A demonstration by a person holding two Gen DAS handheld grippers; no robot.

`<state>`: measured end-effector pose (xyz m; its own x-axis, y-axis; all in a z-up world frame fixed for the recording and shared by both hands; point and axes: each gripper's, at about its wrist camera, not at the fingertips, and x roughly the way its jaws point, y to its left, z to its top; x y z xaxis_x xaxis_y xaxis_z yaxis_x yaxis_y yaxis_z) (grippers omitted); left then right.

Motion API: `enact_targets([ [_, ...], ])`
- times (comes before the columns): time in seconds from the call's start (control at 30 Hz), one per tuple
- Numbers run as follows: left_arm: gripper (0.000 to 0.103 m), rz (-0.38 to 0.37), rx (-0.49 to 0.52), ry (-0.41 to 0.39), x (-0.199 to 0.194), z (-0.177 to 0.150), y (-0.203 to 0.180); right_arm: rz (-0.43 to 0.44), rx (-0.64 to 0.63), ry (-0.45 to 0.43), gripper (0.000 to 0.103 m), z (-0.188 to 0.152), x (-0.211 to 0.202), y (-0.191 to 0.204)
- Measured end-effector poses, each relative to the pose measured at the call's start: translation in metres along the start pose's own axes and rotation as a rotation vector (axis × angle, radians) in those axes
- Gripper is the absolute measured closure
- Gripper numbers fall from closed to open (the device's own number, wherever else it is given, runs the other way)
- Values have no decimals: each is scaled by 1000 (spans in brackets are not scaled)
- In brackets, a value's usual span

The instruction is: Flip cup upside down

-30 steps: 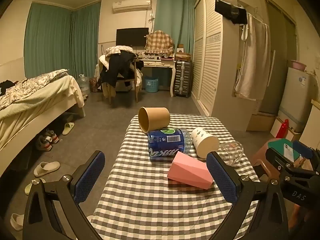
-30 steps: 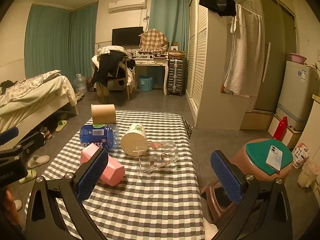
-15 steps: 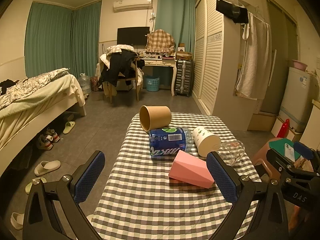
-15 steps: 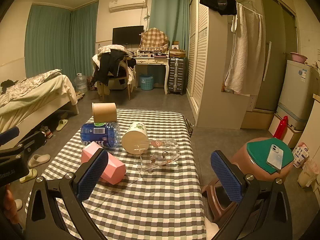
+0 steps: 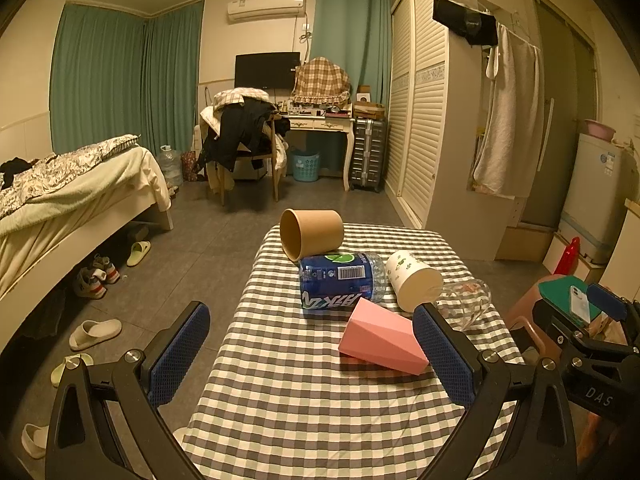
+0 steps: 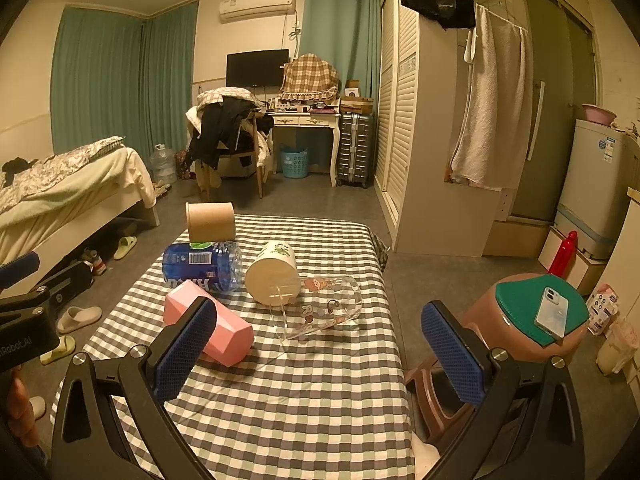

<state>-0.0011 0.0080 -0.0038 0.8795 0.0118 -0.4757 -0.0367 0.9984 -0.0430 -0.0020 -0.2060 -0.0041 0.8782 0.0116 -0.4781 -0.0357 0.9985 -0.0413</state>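
Observation:
Several cups lie on their sides on a checked table (image 5: pixel 304 400) (image 6: pixel 320 392): a pink faceted cup (image 5: pixel 382 344) (image 6: pixel 224 332), a white paper cup with green print (image 5: pixel 414 280) (image 6: pixel 272 274), a brown paper cup (image 5: pixel 312 232) (image 6: pixel 210 222) and a clear glass cup (image 5: pixel 466 300) (image 6: pixel 320 306). My left gripper (image 5: pixel 312 354) is open and empty, short of the pink cup. My right gripper (image 6: pixel 320 354) is open and empty, short of the glass cup.
A blue-labelled water bottle (image 5: pixel 340 284) (image 6: pixel 202 266) lies between the cups. A brown stool with a green pad and a phone (image 6: pixel 552 312) stands right of the table. A bed (image 5: pixel 60 200) and slippers (image 5: pixel 94 328) are on the left.
Both grippers have crept slightly forward toward the cups. The objects on the table have not moved.

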Motion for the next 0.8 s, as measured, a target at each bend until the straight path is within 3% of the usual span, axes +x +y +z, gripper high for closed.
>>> enact_targets([
  [0.8, 0, 2, 1, 2, 1, -2, 0, 1, 1, 5, 0, -2, 0, 1],
])
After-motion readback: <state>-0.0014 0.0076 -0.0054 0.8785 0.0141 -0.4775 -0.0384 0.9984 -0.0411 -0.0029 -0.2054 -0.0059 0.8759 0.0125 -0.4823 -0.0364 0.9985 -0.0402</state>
